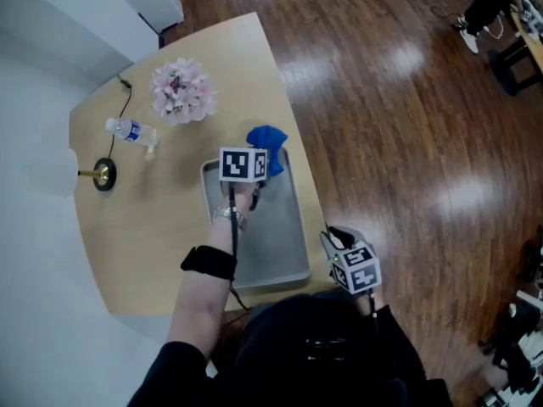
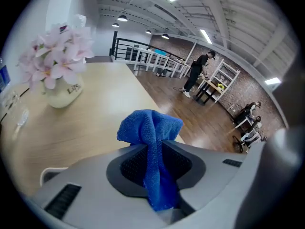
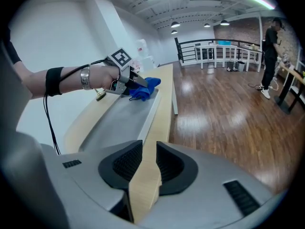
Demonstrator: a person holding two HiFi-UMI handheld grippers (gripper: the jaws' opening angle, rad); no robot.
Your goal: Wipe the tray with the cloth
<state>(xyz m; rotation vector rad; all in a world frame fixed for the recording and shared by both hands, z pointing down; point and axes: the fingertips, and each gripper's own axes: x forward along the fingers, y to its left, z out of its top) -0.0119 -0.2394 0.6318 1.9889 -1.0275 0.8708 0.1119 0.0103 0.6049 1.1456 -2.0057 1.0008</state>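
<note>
- Nearest the person, the right gripper (image 1: 335, 237) is hovering by the near right corner of the grey tray (image 1: 280, 236), its jaws standing apart with nothing between them.
- The tray is lying along the right edge of the worktop (image 1: 153, 227).
- At the tray's far end, the left gripper (image 1: 265, 166) is clamping the bunched blue cloth (image 1: 266, 139).
- Beyond, pink flowers (image 1: 181, 91) are standing on the worktop.

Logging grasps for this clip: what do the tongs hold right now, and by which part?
Left tongs pinch the blue cloth at a bunched fold; right tongs hold nothing.
</note>
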